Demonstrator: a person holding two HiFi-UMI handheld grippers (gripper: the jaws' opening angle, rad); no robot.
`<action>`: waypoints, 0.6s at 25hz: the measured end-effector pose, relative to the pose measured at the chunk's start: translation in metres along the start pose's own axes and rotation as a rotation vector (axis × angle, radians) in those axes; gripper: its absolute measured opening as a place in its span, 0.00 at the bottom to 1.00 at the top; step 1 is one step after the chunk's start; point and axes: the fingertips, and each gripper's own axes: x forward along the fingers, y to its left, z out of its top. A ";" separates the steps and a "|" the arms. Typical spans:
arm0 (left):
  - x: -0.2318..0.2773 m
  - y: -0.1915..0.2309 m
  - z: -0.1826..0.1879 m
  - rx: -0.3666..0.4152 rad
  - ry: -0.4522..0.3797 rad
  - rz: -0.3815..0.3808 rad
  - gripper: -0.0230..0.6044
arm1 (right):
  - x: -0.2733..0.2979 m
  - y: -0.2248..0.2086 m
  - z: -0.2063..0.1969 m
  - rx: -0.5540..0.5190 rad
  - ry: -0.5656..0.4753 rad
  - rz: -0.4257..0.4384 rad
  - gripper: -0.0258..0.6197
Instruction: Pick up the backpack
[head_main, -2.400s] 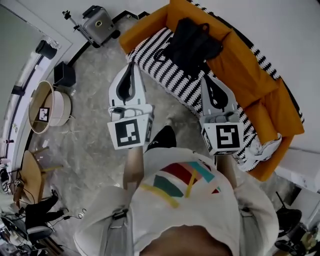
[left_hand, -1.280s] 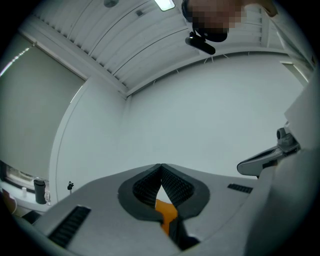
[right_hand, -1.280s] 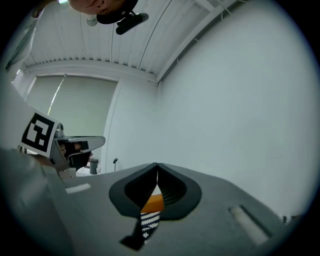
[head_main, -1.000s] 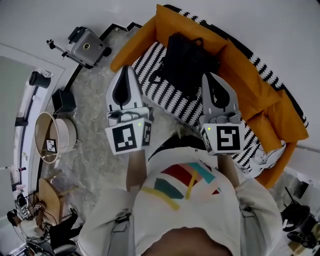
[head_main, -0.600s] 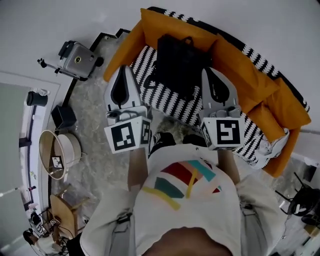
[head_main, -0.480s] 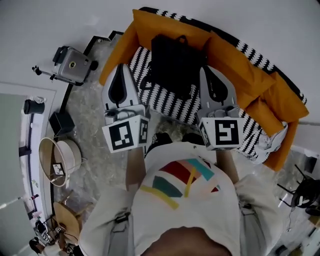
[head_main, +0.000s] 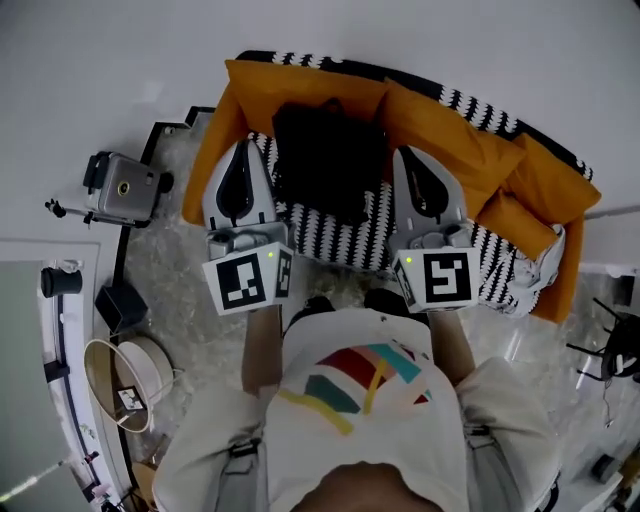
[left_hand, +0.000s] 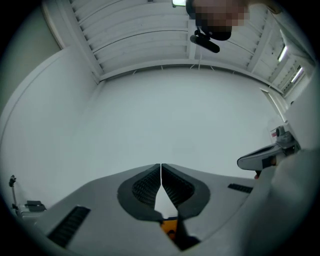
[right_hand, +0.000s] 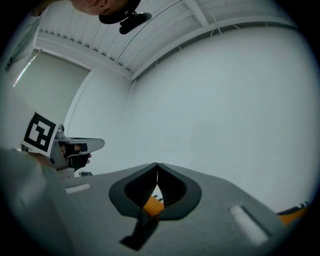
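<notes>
Left gripper (head_main: 241, 150) and right gripper (head_main: 409, 158) are held out roughly level ahead of the person, one on each side of the black backpack (head_main: 328, 160). The backpack sits on the striped seat (head_main: 335, 245) against the back cushions of the orange sofa (head_main: 450, 125). This framing looks like lining up for a reach, as both seem short of the bag. In each gripper view the jaws are pressed together at the tips with nothing pinched, facing only white wall (left_hand: 150, 115). They would need to spread before any grasp.

Black backpack (head_main: 330, 160); orange sofa (head_main: 455, 135), black-white striped cover (head_main: 340, 238).
</notes>
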 end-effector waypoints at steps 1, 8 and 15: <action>0.006 -0.001 -0.002 0.004 0.000 -0.016 0.06 | 0.005 -0.002 0.000 -0.008 -0.002 -0.005 0.05; 0.076 0.000 -0.055 0.015 -0.025 -0.102 0.06 | 0.066 -0.027 -0.021 0.003 -0.060 -0.079 0.05; 0.107 0.025 -0.153 -0.023 0.020 -0.119 0.06 | 0.118 -0.020 -0.096 0.015 -0.052 -0.090 0.05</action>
